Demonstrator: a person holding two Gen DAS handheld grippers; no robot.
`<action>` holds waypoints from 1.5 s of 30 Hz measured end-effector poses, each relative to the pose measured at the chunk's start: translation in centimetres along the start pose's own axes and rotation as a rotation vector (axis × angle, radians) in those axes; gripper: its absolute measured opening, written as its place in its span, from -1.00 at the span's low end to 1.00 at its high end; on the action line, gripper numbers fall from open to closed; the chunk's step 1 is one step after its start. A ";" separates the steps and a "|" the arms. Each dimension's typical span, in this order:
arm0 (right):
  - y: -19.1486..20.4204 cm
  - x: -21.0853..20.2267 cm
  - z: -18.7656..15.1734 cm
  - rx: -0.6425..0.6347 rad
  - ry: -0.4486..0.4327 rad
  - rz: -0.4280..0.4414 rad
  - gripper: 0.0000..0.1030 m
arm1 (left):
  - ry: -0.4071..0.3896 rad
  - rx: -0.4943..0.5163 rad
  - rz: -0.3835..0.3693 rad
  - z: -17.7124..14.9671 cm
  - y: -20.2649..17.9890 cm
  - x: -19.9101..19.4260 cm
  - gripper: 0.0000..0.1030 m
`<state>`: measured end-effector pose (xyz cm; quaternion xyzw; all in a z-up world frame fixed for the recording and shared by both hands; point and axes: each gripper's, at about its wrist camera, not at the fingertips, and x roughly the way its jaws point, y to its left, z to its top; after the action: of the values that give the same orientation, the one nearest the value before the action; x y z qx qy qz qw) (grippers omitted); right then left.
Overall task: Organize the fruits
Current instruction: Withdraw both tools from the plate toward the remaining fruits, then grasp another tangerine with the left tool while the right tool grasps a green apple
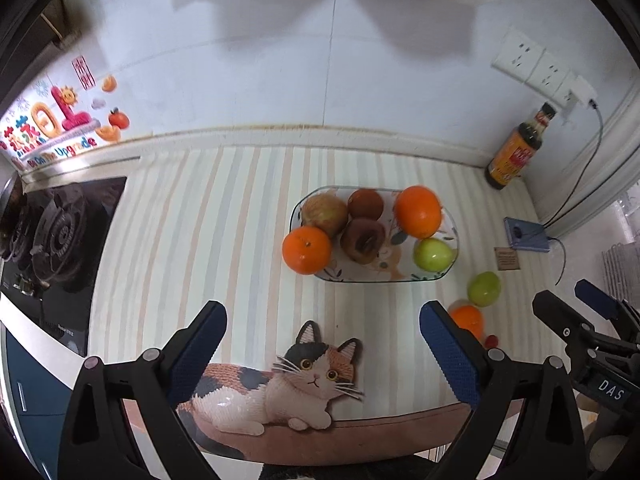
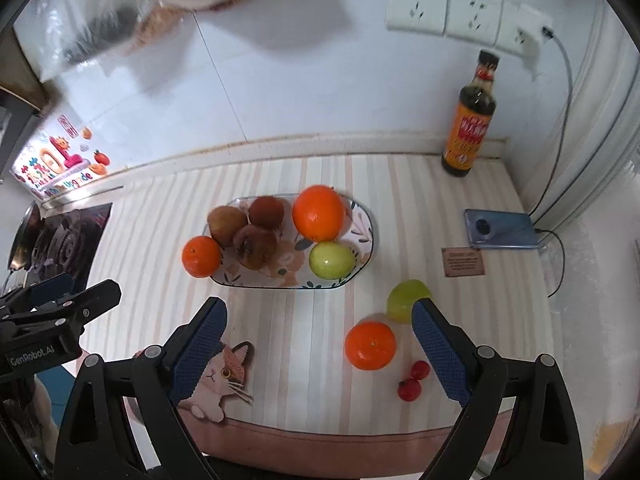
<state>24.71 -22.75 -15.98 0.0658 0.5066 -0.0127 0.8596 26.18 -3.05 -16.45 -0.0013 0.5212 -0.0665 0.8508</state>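
A glass plate (image 1: 448, 272) (image 2: 366, 256) on the striped mat holds three brown fruits (image 2: 256, 242), a large orange (image 2: 319, 213) and a green apple (image 2: 331, 260). A small orange (image 1: 307, 249) (image 2: 201, 256) sits at the plate's left end. Loose on the mat to the right lie a green apple (image 1: 484, 289) (image 2: 404, 298), an orange (image 1: 468, 320) (image 2: 370, 345) and two small red fruits (image 2: 414, 380). My left gripper (image 1: 322, 344) is open and empty, near the mat's front. My right gripper (image 2: 320, 344) is open and empty, above the loose orange's left.
A dark sauce bottle (image 2: 470, 120) stands at the back right by the wall sockets (image 2: 444, 8). A phone (image 2: 502, 229) on a cable and a small brown card (image 2: 463, 262) lie at the right. A gas stove (image 1: 52, 232) is to the left.
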 end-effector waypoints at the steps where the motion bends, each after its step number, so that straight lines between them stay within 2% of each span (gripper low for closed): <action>1: -0.2 -0.8 -0.1 0.007 -0.010 0.005 0.86 | -0.011 0.004 0.004 -0.1 -0.1 -0.6 0.92; 10: -0.7 -6.1 -1.1 0.029 -0.069 0.024 0.86 | -0.091 0.028 0.002 -1.2 -1.4 -4.7 0.92; 18: -0.8 -7.0 -1.4 0.041 -0.077 0.057 0.87 | -0.080 0.011 -0.013 -1.7 -1.8 -4.7 0.92; 20: -1.3 -6.5 -1.3 0.059 -0.069 0.067 0.96 | -0.059 0.004 -0.017 -1.6 -1.9 -3.9 0.92; 24: -3.3 -4.0 -1.0 0.103 -0.029 0.065 0.96 | 0.006 0.009 -0.005 -1.4 -2.5 -1.0 0.96; 27: -5.5 -0.5 -0.9 0.144 0.038 0.073 0.96 | 0.054 0.023 0.019 -1.7 -3.2 1.7 0.96; 33: -10.0 8.8 -2.8 0.267 0.215 0.133 0.95 | 0.165 0.069 0.041 -2.5 -5.5 6.9 0.96; 37: -12.9 12.8 -4.1 0.399 0.266 0.188 0.95 | 0.244 0.111 -0.010 -2.9 -8.2 10.0 0.96; 39: -14.5 13.2 -4.1 0.448 0.240 0.198 0.85 | 0.280 0.133 -0.052 -2.8 -10.3 11.5 0.96; 41: -16.0 13.8 -4.1 0.480 0.236 0.195 0.39 | 0.310 0.150 -0.083 -2.7 -12.1 12.9 0.96; 43: -17.2 14.3 -4.3 0.496 0.239 0.193 0.30 | 0.350 0.197 -0.108 -2.7 -14.5 14.6 0.96; 45: -18.2 14.6 -4.5 0.499 0.236 0.165 0.30 | 0.384 0.243 -0.128 -2.9 -16.5 16.2 0.96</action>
<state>26.31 -39.60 -32.71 0.3173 0.5774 -0.0589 0.7500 29.00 -21.07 -31.00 0.0810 0.6604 -0.1815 0.7241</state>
